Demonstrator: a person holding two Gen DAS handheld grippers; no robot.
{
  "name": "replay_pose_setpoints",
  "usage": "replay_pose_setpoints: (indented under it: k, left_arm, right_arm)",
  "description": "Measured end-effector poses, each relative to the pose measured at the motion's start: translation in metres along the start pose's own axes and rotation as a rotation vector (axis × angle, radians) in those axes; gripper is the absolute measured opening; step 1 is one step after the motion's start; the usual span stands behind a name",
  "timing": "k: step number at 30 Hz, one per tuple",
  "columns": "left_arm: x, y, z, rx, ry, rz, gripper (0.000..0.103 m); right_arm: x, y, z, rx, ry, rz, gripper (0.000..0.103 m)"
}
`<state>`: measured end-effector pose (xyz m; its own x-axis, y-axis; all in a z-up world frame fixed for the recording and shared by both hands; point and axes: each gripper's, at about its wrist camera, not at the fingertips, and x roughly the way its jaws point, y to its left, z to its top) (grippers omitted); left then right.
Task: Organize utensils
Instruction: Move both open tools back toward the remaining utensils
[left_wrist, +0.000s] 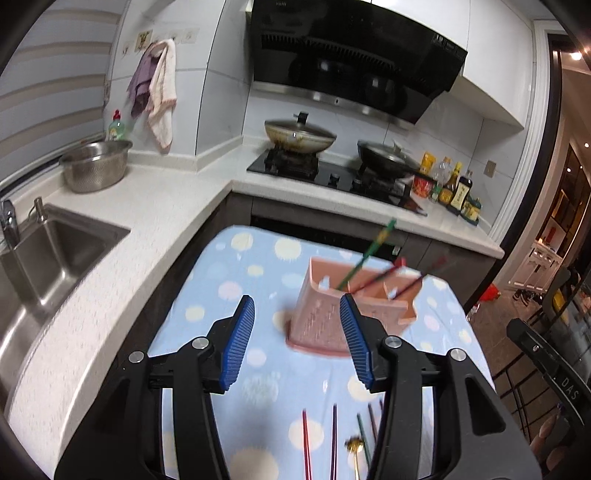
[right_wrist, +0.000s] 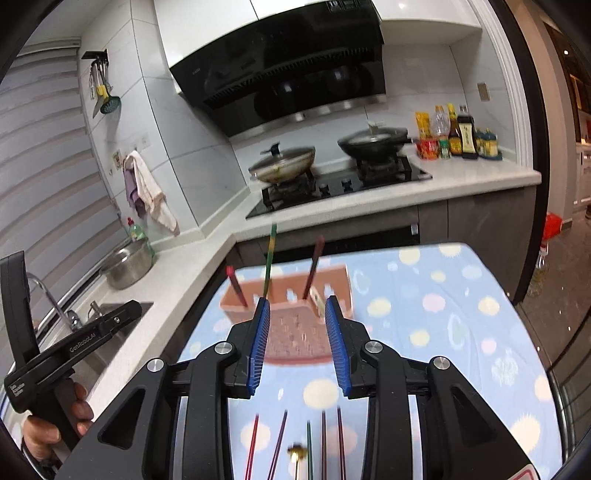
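A pink utensil holder (left_wrist: 317, 325) stands on the blue dotted table (left_wrist: 229, 266) and holds a green chopstick (left_wrist: 369, 251) and two red chopsticks (left_wrist: 384, 275). My left gripper (left_wrist: 297, 332) is open and empty, above the table just short of the holder. The holder also shows in the right wrist view (right_wrist: 295, 332), with the green chopstick (right_wrist: 270, 258) standing in it. My right gripper (right_wrist: 297, 336) is open and empty in front of it. Several loose chopsticks (left_wrist: 306, 443) and a gold spoon (left_wrist: 354, 446) lie on the near table; they show in the right wrist view too: chopsticks (right_wrist: 253, 443), spoon (right_wrist: 296, 452).
A white L-shaped counter (left_wrist: 155, 214) has a steel sink (left_wrist: 48, 254), a metal colander (left_wrist: 96, 166), a hob with two lidded pans (left_wrist: 299, 134) and sauce bottles (left_wrist: 454, 184). The left gripper's handle and hand (right_wrist: 55, 373) show at the right view's left edge.
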<state>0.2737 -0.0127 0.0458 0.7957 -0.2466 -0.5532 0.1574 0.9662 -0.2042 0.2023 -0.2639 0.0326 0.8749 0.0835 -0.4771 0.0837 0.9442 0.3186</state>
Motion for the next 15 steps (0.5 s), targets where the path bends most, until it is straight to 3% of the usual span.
replay_pose_setpoints:
  k: [15]
  left_arm:
    - [-0.027, 0.016, -0.159, 0.013, 0.258, 0.037, 0.046]
  right_arm:
    - [-0.039, -0.028, -0.156, -0.024, 0.269, -0.117, 0.031]
